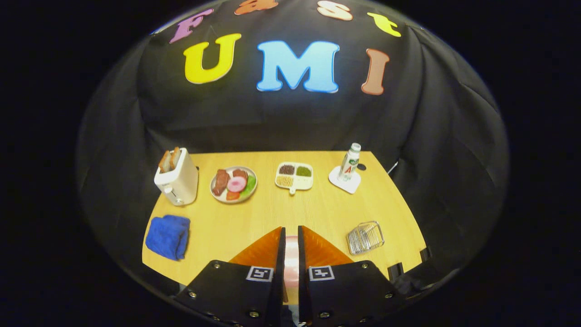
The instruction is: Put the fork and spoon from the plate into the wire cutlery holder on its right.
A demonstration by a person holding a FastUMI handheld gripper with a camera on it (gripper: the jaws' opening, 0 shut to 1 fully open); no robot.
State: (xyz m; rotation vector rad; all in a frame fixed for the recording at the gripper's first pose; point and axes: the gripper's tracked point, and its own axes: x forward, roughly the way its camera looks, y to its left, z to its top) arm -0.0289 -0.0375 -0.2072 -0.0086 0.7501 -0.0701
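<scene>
On the wooden table stand one white toaster with two slices of toast in its slots, one round plate of food, one white divided tray with three filled compartments, one white bottle on one white coaster, one small dark cap just beside it, one folded blue cloth, and one wire cutlery holder. One gripper shows two fingers, nearly closed on a narrow gap, with something pink glimpsed between them; what it is cannot be told.
</scene>
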